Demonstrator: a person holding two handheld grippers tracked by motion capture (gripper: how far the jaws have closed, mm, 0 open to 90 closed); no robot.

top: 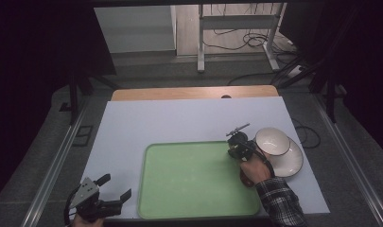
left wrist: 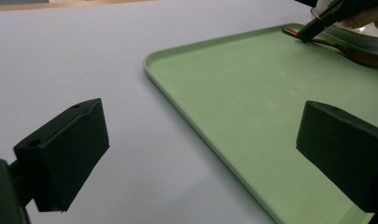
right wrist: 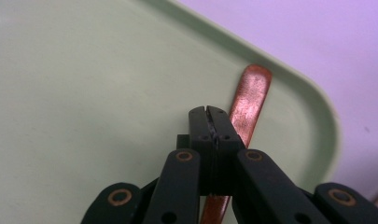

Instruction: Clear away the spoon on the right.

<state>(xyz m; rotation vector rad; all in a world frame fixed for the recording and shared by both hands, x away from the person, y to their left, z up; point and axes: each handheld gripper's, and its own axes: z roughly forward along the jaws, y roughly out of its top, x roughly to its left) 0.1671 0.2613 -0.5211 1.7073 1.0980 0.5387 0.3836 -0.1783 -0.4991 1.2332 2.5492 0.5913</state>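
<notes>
Item: green tray (top: 194, 189), set on the white table (top: 179, 120), near centre; its surface is bare apart from one utensil at the far right corner.

Item: wooden spoon (right wrist: 249, 100), reddish-brown. It lies just inside the tray's far right corner; its long axis runs roughly near-to-far along the right rim, handle end toward the far corner.

Item: right gripper (right wrist: 209, 112), over that corner, jaws pressed together. The spoon passes just beside and beneath the tips; whether it is pinched cannot be told.

Item: left gripper (top: 116, 187), jaws spread wide, empty, at the near left, just off the tray's near left corner, well apart from the spoon.

Item: white bowl (top: 272, 140) tilted on a white plate (top: 291, 163), right of the tray.

Judgement: the right hand (top: 255, 170) is much nearer the spoon.
</notes>
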